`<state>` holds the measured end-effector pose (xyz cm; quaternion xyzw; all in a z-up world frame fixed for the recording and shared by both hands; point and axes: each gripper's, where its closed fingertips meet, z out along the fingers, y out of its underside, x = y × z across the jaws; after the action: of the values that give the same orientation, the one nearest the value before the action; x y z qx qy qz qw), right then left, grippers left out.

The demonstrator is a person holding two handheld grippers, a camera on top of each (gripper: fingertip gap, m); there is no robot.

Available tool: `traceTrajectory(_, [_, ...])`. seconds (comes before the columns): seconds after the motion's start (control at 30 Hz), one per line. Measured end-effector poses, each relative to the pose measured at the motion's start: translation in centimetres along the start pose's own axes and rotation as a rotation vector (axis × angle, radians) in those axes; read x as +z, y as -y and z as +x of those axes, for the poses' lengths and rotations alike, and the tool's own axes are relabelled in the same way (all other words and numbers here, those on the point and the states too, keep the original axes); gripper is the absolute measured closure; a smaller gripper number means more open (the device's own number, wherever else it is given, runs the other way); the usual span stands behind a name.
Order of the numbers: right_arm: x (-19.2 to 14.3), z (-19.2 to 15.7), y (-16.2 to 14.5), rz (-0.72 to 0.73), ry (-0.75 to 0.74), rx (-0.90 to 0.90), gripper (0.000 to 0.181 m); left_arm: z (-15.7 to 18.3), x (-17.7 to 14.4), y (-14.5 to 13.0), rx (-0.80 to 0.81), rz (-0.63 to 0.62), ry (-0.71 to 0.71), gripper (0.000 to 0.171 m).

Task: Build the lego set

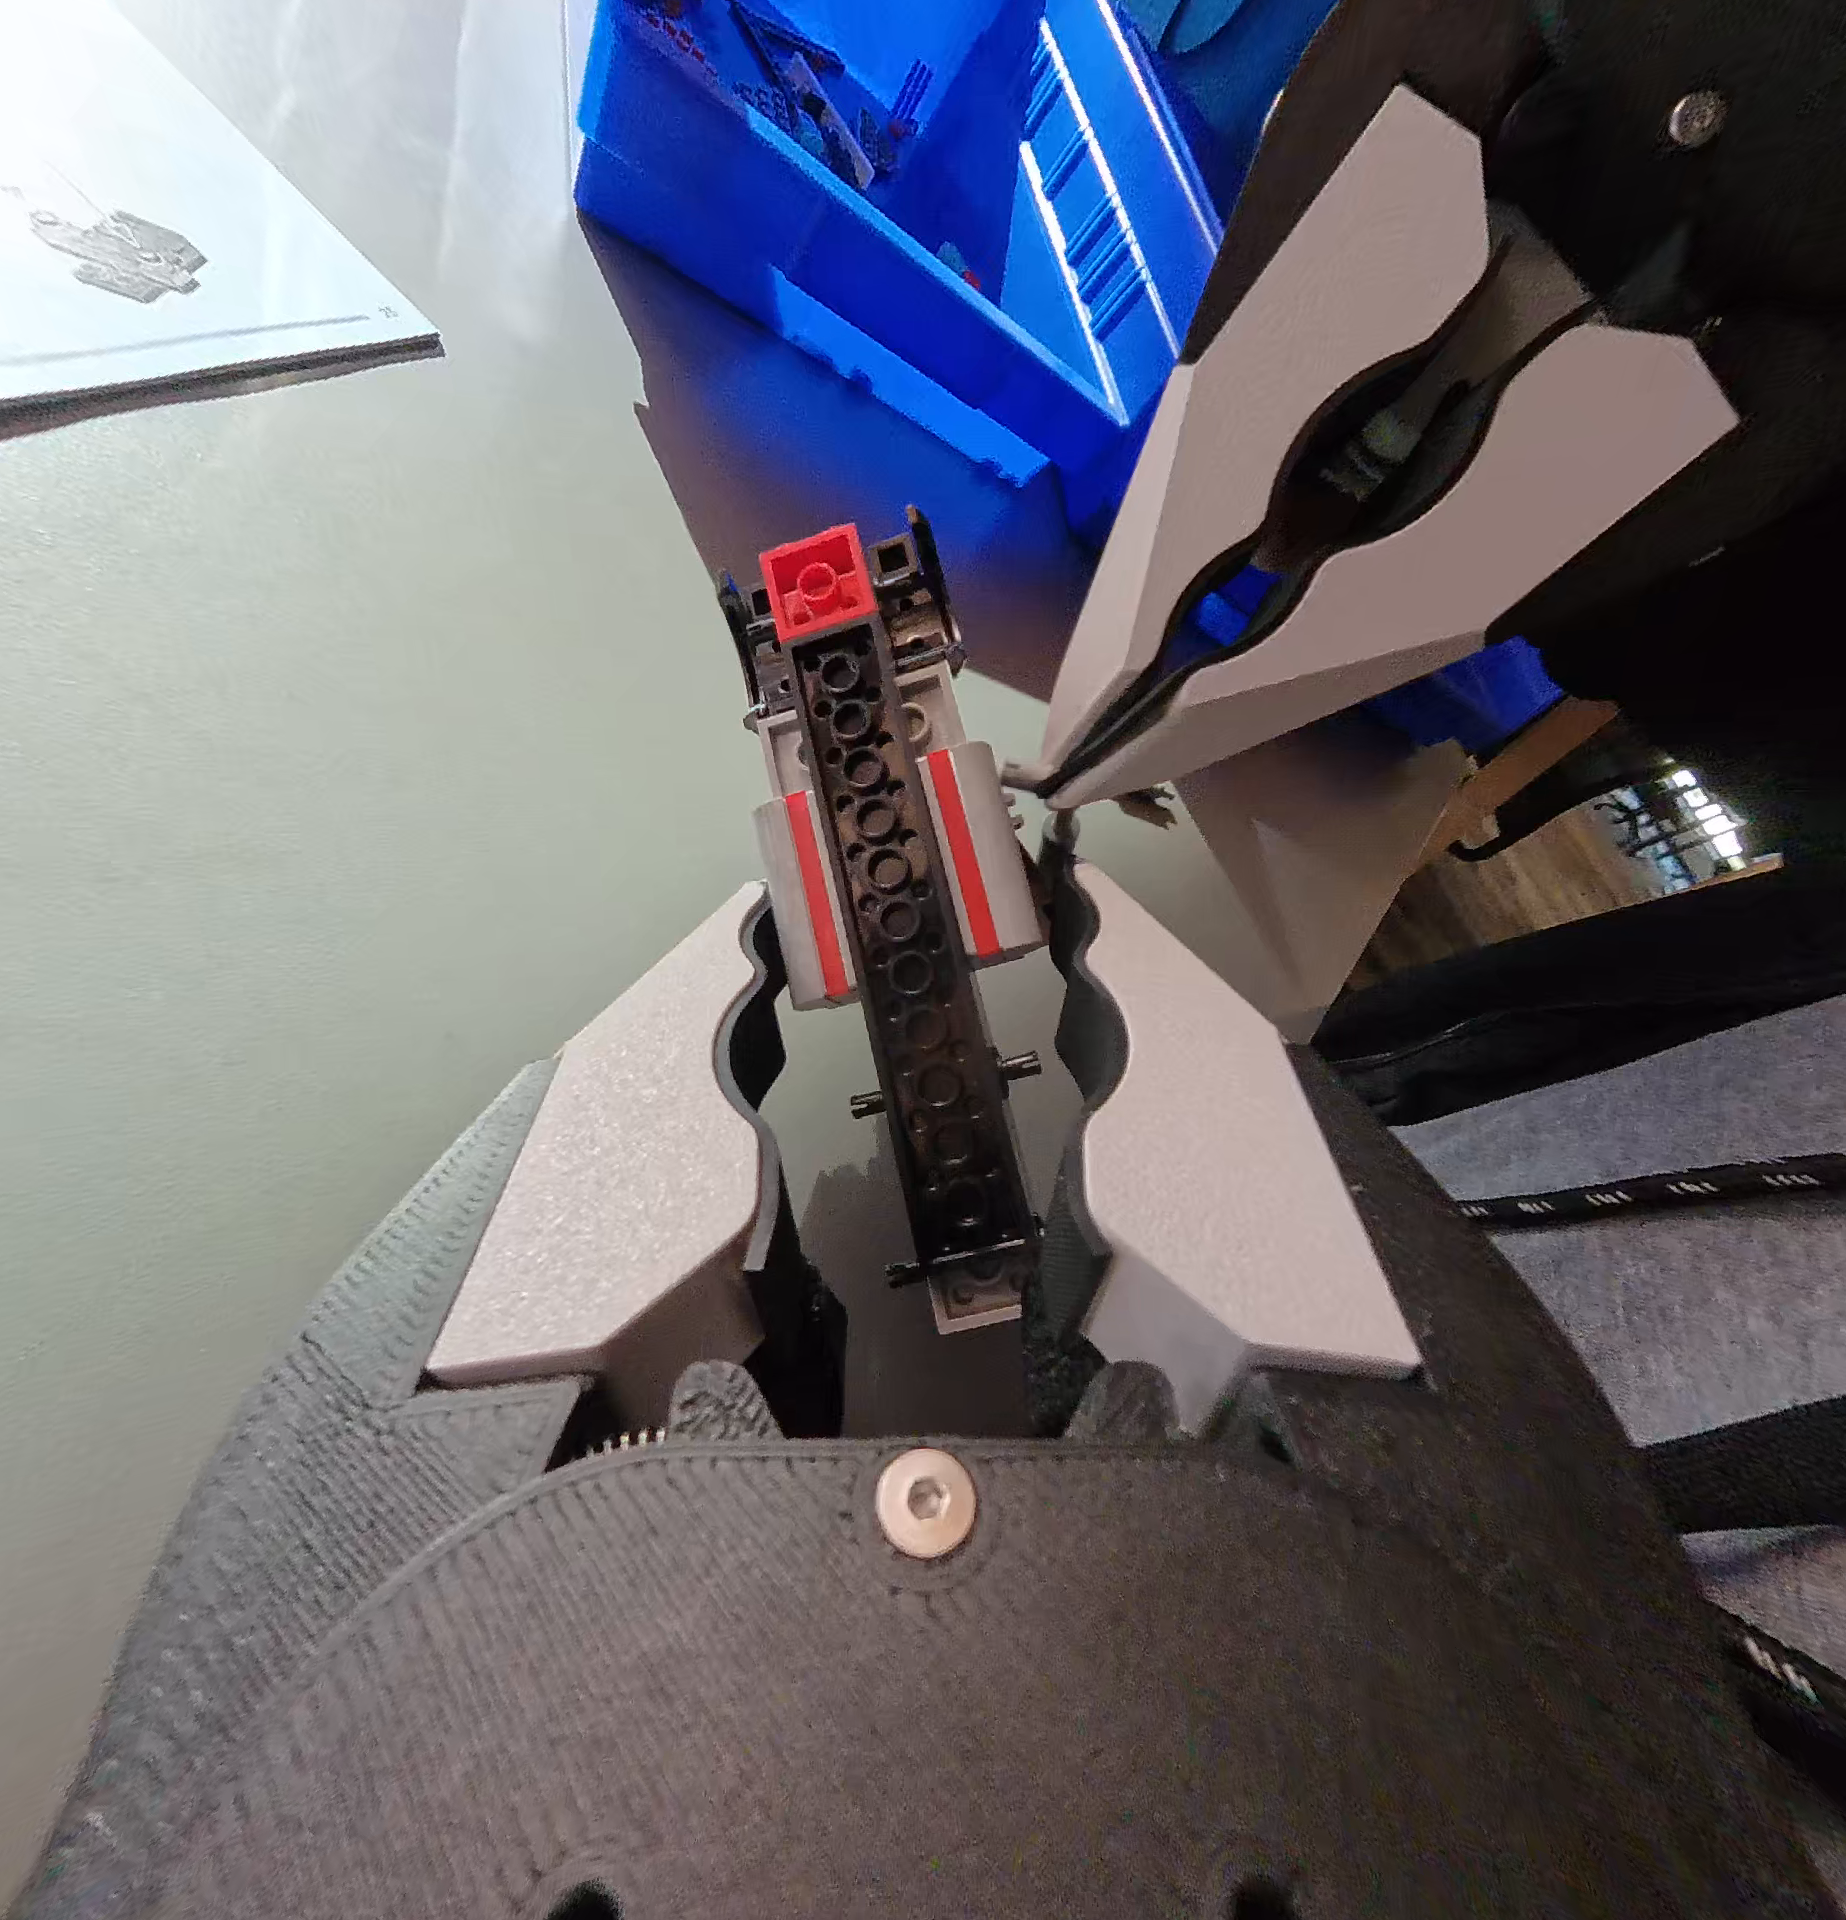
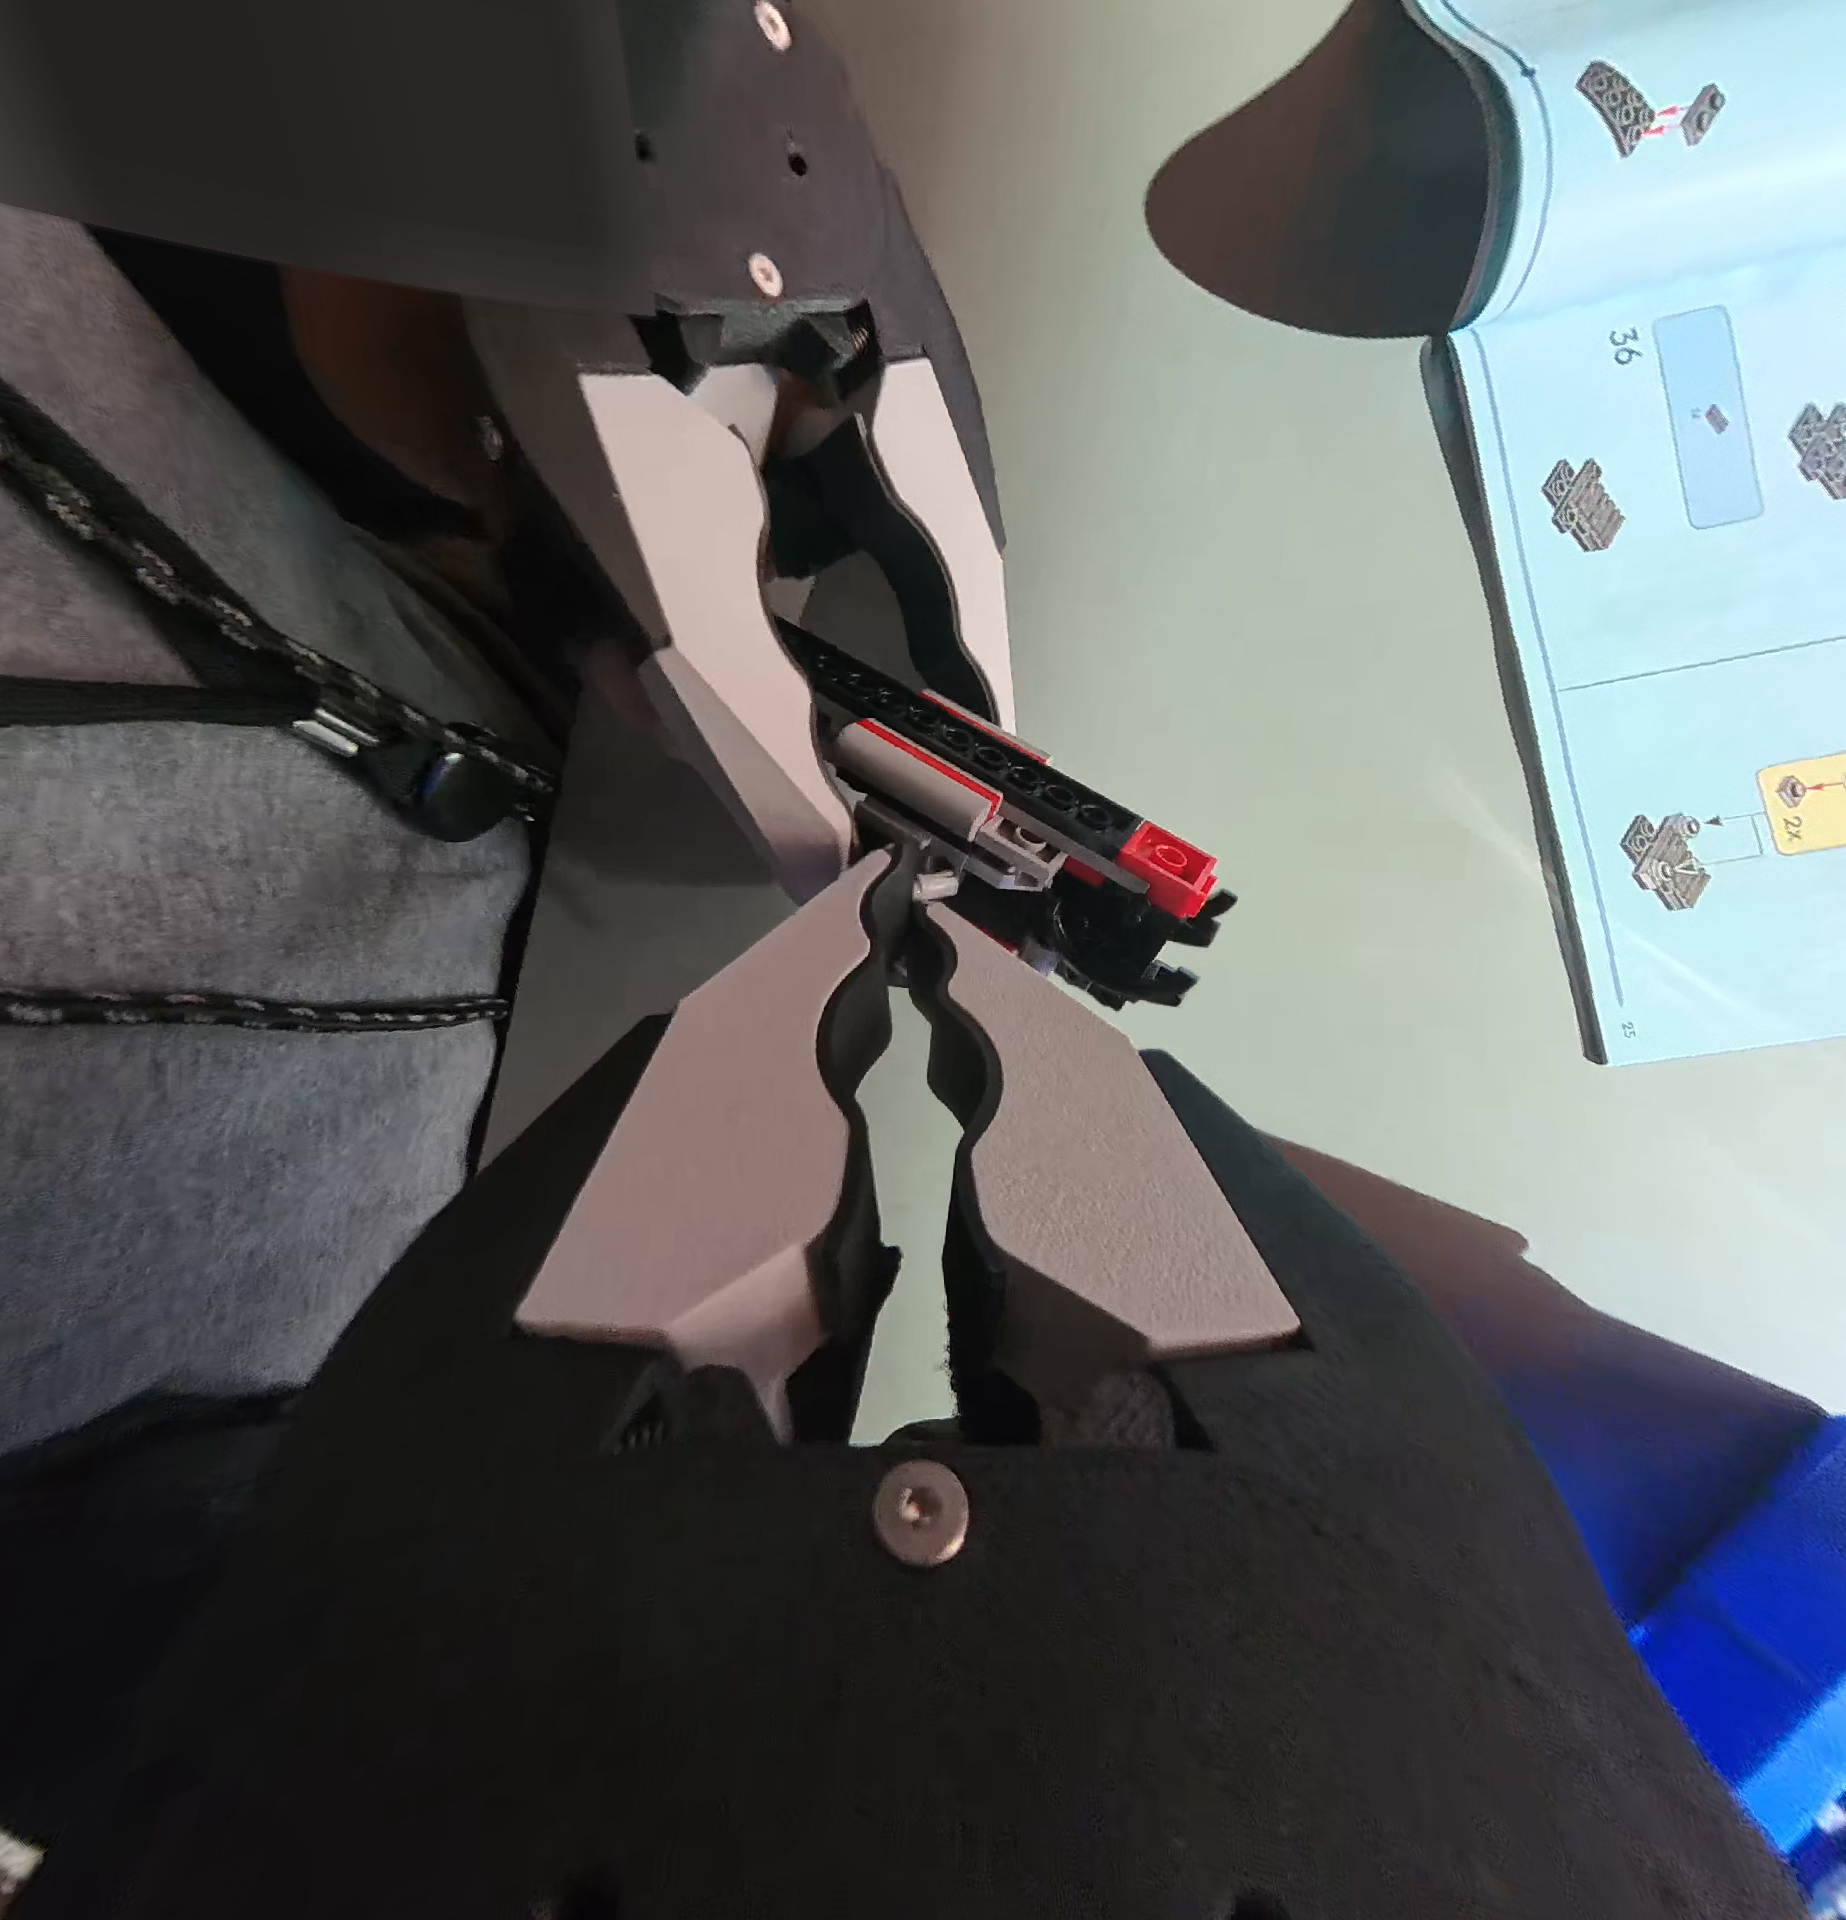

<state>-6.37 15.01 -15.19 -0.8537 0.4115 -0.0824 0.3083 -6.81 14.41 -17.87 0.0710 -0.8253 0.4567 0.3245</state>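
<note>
Gripping the long black-and-red model (image 1: 903, 914) between its fingers, the left gripper (image 1: 914, 914) holds it off the table (image 1: 223, 779), red brick (image 1: 820, 582) at the far end. The right gripper (image 2: 914, 894) comes in from the right, tips pinched narrow on a small grey piece (image 2: 934, 885) at the model's side. A blue bin (image 1: 898, 260) stands far, a booklet (image 2: 1708, 520) beside.

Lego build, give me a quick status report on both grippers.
Left gripper shut on black, grey and red lego assembly. Right gripper pinching small grey piece against its side. Blue parts bin behind, not in the way.
</note>
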Motion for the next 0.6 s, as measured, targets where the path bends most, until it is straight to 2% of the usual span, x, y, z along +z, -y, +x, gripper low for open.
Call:
traceTrajectory(0.23, [-0.3, -0.6, 0.2, 0.051, 0.101, 0.019, 0.181, 0.3, -0.2, 0.2, 0.002, 0.012, -0.021, 0.12])
traceTrajectory(0.4, [-0.1, -0.5, 0.3, 0.072, 0.094, 0.005, 0.181, 0.5, 0.0, 0.0, -0.019, 0.009, -0.032, 0.12])
traceTrajectory(0.6, [0.0, 0.4, 0.2, 0.119, 0.004, -0.014, 0.181, 0.1, 0.2, 0.4, -0.152, 0.049, -0.074, 0.12])
